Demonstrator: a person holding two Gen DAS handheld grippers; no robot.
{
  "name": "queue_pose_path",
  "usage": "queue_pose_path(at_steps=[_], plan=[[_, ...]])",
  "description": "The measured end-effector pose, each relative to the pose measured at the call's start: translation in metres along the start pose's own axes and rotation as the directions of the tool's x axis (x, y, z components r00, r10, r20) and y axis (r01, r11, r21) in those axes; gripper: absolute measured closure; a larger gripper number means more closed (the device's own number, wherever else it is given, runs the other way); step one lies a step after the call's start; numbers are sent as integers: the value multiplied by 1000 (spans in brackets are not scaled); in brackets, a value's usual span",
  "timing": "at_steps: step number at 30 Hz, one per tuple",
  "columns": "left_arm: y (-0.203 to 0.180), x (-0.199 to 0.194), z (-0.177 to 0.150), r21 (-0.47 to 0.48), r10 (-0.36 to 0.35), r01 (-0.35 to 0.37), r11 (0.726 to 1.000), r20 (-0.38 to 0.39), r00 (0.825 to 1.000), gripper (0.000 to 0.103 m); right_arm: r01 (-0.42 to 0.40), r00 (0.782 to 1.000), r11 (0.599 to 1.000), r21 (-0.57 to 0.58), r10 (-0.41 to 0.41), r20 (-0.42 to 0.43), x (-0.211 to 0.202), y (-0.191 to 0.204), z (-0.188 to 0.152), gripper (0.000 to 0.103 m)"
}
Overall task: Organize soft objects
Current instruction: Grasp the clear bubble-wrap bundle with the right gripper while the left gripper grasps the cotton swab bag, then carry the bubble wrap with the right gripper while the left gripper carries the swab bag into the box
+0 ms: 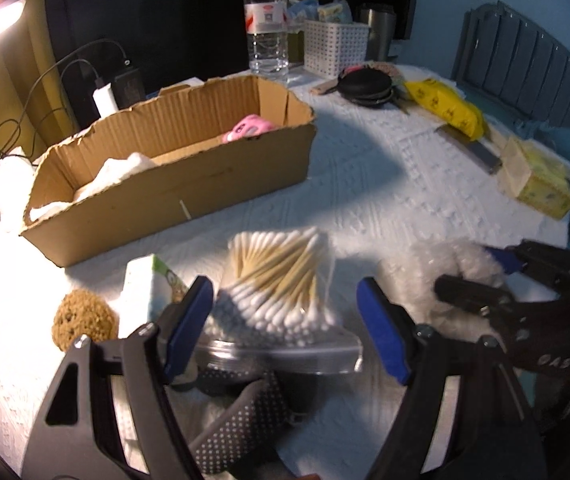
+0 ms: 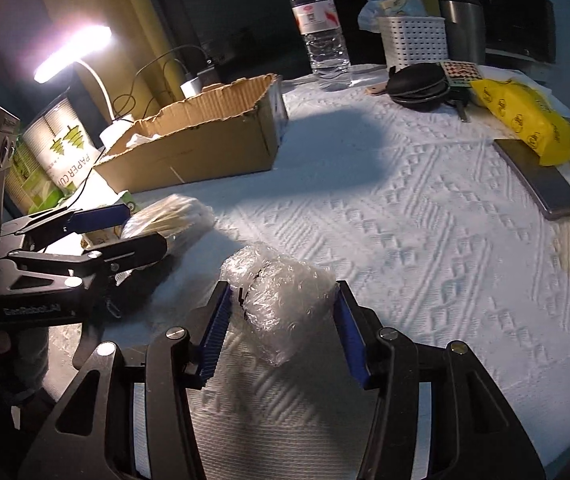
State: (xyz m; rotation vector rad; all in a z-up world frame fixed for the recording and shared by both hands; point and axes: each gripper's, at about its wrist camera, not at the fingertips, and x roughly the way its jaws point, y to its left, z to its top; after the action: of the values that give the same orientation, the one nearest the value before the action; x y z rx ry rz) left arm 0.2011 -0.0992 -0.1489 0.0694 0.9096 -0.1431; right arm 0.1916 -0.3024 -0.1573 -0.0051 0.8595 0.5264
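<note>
The right hand-held gripper (image 2: 283, 326) pinches a wad of bubble wrap (image 2: 281, 300) between its blue pads, low over the surface (image 2: 425, 240). The cardboard box (image 2: 205, 136) lies far and left. The left hand-held gripper (image 1: 285, 320), jaws wide, straddles a bag of cotton swabs (image 1: 281, 280) without gripping, nearer the box.

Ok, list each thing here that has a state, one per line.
cardboard box: open-topped, white soft stuff and a pink item inside
water bottle: upright, capped
cotton swab bag: zip-sealed, between the left gripper jaws, not pressed
bubble wrap bundle: on the table, right gripper jaws closed on it
desk lamp: on
</note>
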Motion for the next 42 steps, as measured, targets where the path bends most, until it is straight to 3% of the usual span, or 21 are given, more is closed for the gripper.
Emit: queue_pose_path(at_steps=[4, 10, 13, 17, 31, 42], plan=[[2, 11, -2, -8, 10, -10, 1000, -24, 1000, 27, 6, 1000, 1000, -2, -6, 5, -3, -3, -1, 49], [2, 14, 0, -6, -20, 20, 1000, 3, 1000, 28, 15, 1000, 1000, -1, -15, 6, -6, -5, 1, 49], [2, 13, 2, 4, -55, 55, 998, 16, 998, 44, 24, 1000, 1000, -1, -24, 11, -9, -4, 2, 49], [1, 10, 3, 20, -82, 82, 996, 23, 996, 49, 38, 999, 999, -1, -38, 15, -12, -2, 5, 49], [24, -32, 15, -1, -119, 120, 993, 128, 985, 50, 76, 996, 996, -42, -74, 42, -18, 19, 27, 49], [70, -61, 25, -53, -89, 102, 993, 214, 973, 50, 92, 994, 991, -98, -86, 67, -14, 47, 59, 49]])
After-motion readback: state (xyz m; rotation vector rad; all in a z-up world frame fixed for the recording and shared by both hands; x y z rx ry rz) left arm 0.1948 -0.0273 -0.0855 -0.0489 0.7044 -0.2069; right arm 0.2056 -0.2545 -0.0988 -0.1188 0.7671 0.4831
